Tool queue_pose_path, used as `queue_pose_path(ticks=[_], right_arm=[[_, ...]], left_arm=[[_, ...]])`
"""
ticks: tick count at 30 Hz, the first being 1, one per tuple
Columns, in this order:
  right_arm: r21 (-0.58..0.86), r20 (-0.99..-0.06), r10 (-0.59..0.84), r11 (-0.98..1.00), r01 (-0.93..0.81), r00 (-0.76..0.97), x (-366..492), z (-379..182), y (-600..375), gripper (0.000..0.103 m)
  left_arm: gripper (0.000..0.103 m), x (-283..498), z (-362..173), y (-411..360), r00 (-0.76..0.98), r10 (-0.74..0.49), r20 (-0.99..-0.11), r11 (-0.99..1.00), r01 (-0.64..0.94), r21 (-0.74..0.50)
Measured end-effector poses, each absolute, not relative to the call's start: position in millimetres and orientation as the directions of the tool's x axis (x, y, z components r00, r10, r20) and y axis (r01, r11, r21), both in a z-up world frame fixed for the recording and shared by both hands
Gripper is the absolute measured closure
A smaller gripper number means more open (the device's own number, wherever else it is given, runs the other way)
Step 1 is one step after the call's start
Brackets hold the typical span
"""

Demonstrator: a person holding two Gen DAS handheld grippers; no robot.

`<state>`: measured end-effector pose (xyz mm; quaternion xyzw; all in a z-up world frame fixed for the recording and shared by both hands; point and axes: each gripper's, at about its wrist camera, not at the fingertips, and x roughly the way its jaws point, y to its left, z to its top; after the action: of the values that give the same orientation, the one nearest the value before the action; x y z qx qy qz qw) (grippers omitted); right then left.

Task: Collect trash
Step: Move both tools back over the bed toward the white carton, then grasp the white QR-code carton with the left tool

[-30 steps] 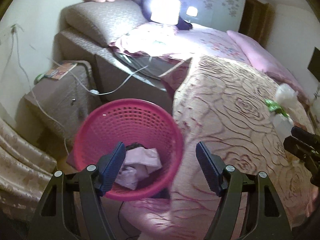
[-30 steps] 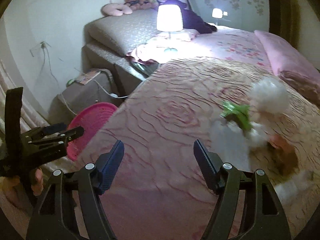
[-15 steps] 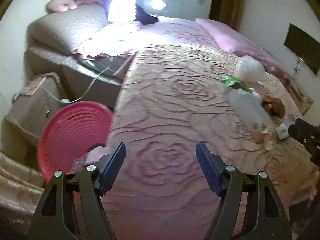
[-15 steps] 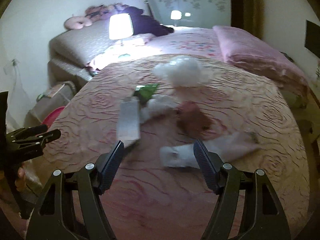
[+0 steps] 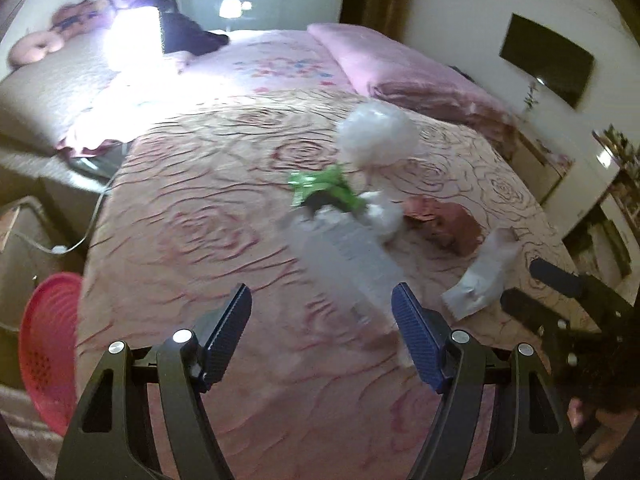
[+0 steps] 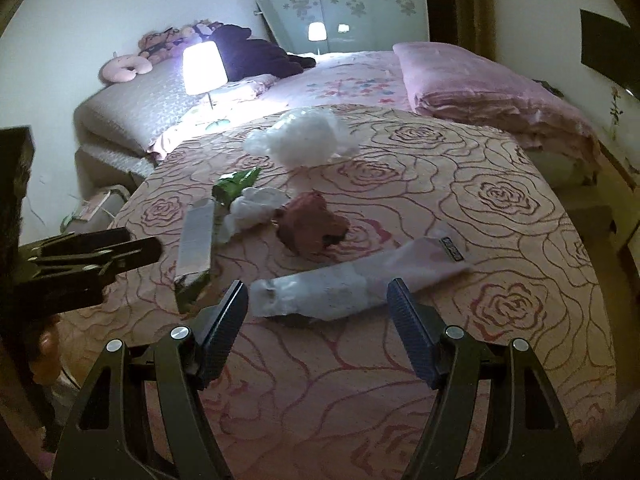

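Sitting in a loose cluster mid-bedspread (image 6: pixel 400 380) is the trash: white plastic bag (image 6: pixel 308 140) farthest back, green wrapper (image 6: pixel 236 184), crumpled white tissue (image 6: pixel 256 208), brown wad (image 6: pixel 312 228), long grey box (image 6: pixel 196 240), and a flat pale wrapper (image 6: pixel 352 284) nearest the foot end.

Right gripper (image 6: pixel 318 320) hangs just short of the pale wrapper, jaws spread roughly mid-width, nothing between them. Left gripper (image 5: pixel 322 320) same story: jaws apart, empty, lined up on the near end of the grey box (image 5: pixel 344 264). Left view is blurred, so I can't tell contact there.

Risks as I see them:
- Wrapper is thin and flat on soft fabric; pinching low probably grabs bedspread too, or slides the wrapper away.
- Box, tissue and green wrapper touch or overlap. Pulling one likely drags the others.
- Both grippers work the same patch, near each other. Reaching inward at once could clash them.
- Plastic bag is light and may slip a shallow pinch.

Room: pink basket (image 5: pixel 48 352) sits on the floor off the bed's left side, well apart from the pile, so each carry crosses the bed edge. Bedspread around the cluster is open. Pink folded blanket (image 6: pixel 488 92) lies behind, and a lit lamp (image 6: pixel 204 66) stands back left, both out of the way.
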<state>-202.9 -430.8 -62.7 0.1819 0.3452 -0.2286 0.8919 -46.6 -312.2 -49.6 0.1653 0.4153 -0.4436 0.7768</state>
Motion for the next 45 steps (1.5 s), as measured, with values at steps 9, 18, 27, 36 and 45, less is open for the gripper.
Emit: queue_pose_path(ticks=[9,18,27,36,45], right_arm=[[0.18,-0.704,-0.281,0.818,0.546,0.653,-210,-66,-437,0.034],[0.186,-0.707,-0.269,0.821,0.54,0.654,-209,-69,-436,0.034],[0.188,-0.712,-0.261,0.824,0.535,0.652,-206,-70,-433,0.034],[0.188,-0.714,-0.252,0.83,0.526,0.653,-200,-71,-428,0.034],[0.186,-0.712,-0.246,0.837,0.515,0.657,-198,-70,-421,0.033]], left_arm=[[0.032,-44,-73,-350,0.19,-0.529,-0.827,0.543,0.825,-0.157],[0.043,-42,-74,-346,0.178,-0.559,-0.81,0.54,0.82,-0.192],[0.054,-41,-67,-326,0.145,-0.621,-0.77,0.514,0.817,-0.261],[0.074,-36,-59,-303,0.161,-0.637,-0.754,0.528,0.804,-0.273],[0.077,-23,-59,-282,0.14,-0.629,-0.764,0.547,0.779,-0.307]])
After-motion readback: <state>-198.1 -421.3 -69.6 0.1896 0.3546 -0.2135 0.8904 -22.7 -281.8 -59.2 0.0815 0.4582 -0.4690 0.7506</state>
